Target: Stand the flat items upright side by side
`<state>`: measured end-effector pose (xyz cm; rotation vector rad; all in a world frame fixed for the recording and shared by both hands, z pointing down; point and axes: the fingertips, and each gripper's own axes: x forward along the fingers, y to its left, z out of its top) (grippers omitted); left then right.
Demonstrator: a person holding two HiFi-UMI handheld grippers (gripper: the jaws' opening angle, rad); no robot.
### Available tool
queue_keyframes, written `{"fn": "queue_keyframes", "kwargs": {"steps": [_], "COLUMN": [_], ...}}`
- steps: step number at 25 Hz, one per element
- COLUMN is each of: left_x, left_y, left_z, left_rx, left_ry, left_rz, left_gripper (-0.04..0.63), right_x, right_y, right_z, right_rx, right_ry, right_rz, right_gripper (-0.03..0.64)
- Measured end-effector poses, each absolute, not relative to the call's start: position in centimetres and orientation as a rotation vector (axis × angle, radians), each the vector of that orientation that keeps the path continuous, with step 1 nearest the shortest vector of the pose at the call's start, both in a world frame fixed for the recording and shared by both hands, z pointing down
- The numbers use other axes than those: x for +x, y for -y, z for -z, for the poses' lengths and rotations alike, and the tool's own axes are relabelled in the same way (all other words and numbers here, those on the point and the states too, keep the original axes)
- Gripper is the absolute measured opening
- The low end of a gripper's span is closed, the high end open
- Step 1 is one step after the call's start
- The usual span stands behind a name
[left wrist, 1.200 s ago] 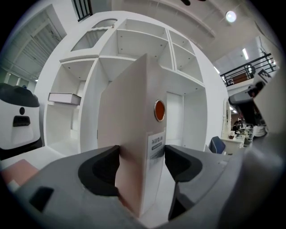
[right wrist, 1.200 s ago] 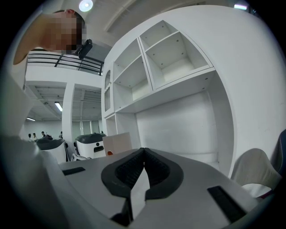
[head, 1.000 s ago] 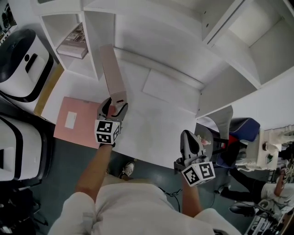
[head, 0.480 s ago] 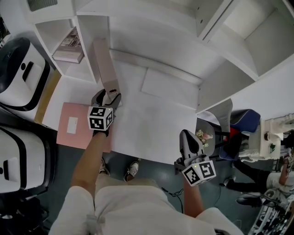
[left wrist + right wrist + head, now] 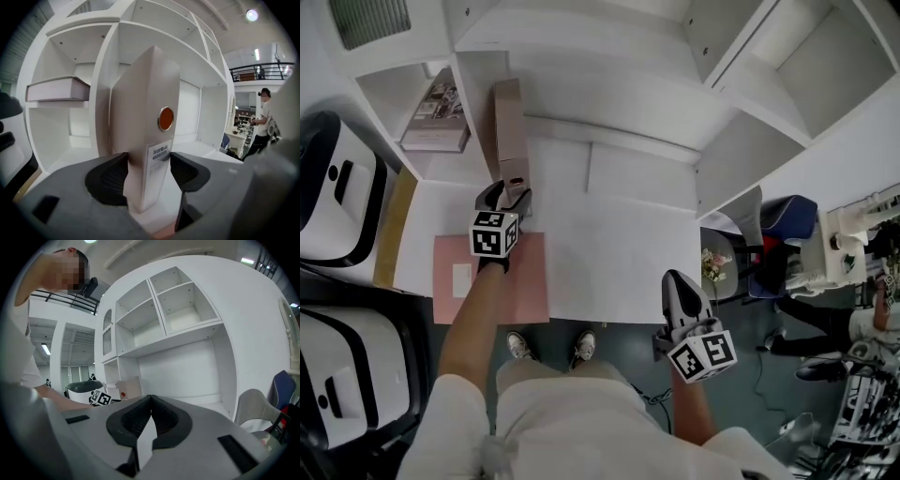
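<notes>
A tall, flat beige-pink file box (image 5: 510, 127) stands upright on the white table (image 5: 609, 272), close beside the shelf's left partition. My left gripper (image 5: 508, 195) is shut on its near lower end; its jaws have just been closing, with the box (image 5: 147, 117) between the pads (image 5: 110, 176). A pink folder (image 5: 520, 281) lies flat at the table's front left, under my left arm. A white flat item (image 5: 642, 178) lies further back on the table. My right gripper (image 5: 680, 286) hovers at the front edge, shut and empty (image 5: 150, 404).
A book (image 5: 436, 117) lies flat in the left shelf compartment. White shelf cubbies (image 5: 769, 84) rise at the back and right. White and black machines (image 5: 337, 197) stand left of the table. A chair (image 5: 741, 220) is at the right.
My left gripper has carried the upright file box away from me, up against the shelf partition. The right gripper has shifted slightly along the table's front edge.
</notes>
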<state>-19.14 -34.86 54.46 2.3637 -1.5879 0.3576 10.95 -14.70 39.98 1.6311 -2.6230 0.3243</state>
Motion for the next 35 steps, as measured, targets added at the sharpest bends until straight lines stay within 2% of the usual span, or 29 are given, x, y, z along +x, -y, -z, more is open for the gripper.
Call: {"fn": "queue_keyframes", "kwargs": {"steps": [26,34,35], "left_x": [-25.9,-25.8,-25.4], "left_y": [40.5,40.7,40.6], "left_z": [-54.8,-54.6,-54.5], "left_rx": [2.294,2.324,2.348], "left_ry": [1.63,1.612,1.595], "left_rz": [-0.296,-0.271,-0.279], "left_gripper": [0.244,0.259,0.296], "right_x": [5.0,4.9,4.9], "right_y": [11.7,12.1,12.1], "right_z": [-39.4,-39.4,-39.4], "right_rx": [1.86,1.857,1.855], "right_ry": [2.437,2.442,2.444], "right_rz": [-0.293,-0.304,-0.305], "right_gripper": [0.003,0.003,0.003]}}
